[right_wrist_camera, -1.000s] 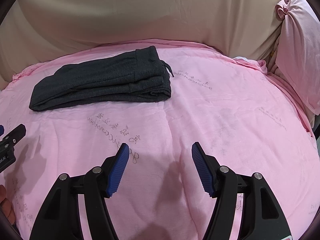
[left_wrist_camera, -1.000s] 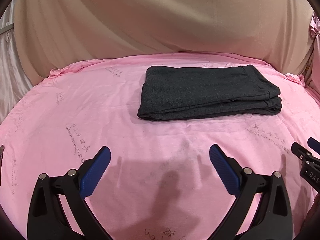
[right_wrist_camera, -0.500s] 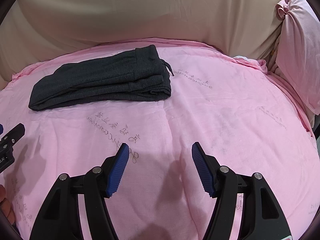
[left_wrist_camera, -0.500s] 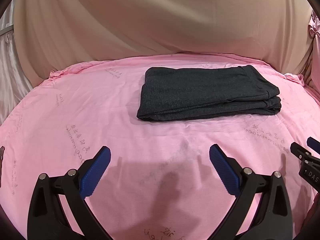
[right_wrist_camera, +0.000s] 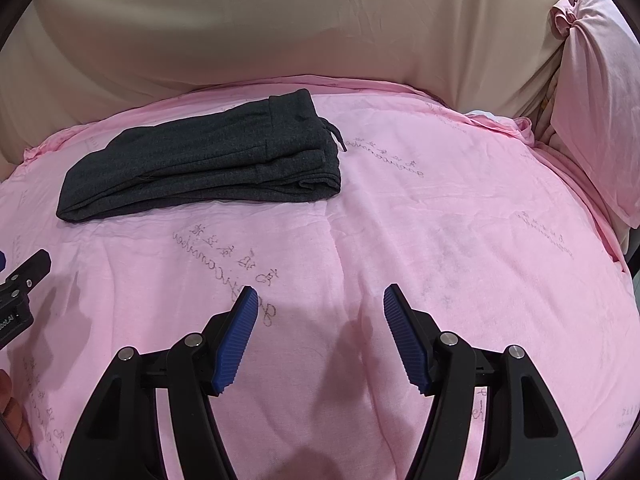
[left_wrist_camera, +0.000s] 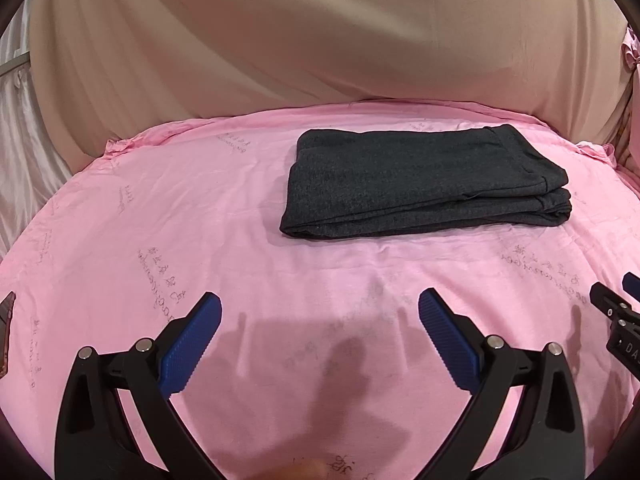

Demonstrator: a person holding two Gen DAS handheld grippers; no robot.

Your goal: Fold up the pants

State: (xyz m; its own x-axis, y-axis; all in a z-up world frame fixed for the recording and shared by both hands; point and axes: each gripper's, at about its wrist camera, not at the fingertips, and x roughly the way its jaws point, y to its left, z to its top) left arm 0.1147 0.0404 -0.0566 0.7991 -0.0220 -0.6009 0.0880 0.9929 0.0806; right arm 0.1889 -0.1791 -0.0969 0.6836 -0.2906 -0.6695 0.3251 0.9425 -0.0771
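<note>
Pants (left_wrist_camera: 424, 184): dark grey, folded into a flat rectangle, lying on the far part of the pink sheet (left_wrist_camera: 200, 220); waistband end with drawstring (right_wrist_camera: 334, 134) toward the right.
Left gripper (left_wrist_camera: 320, 312): fingers spread wide, holding nothing, hovering over bare sheet, well apart from the pants.
Right gripper (right_wrist_camera: 316, 304): also spread, empty, over the sheet near printed writing.
Background: beige cloth (left_wrist_camera: 320, 40) behind the bed; pink pillow (right_wrist_camera: 600, 120) at right.
</note>
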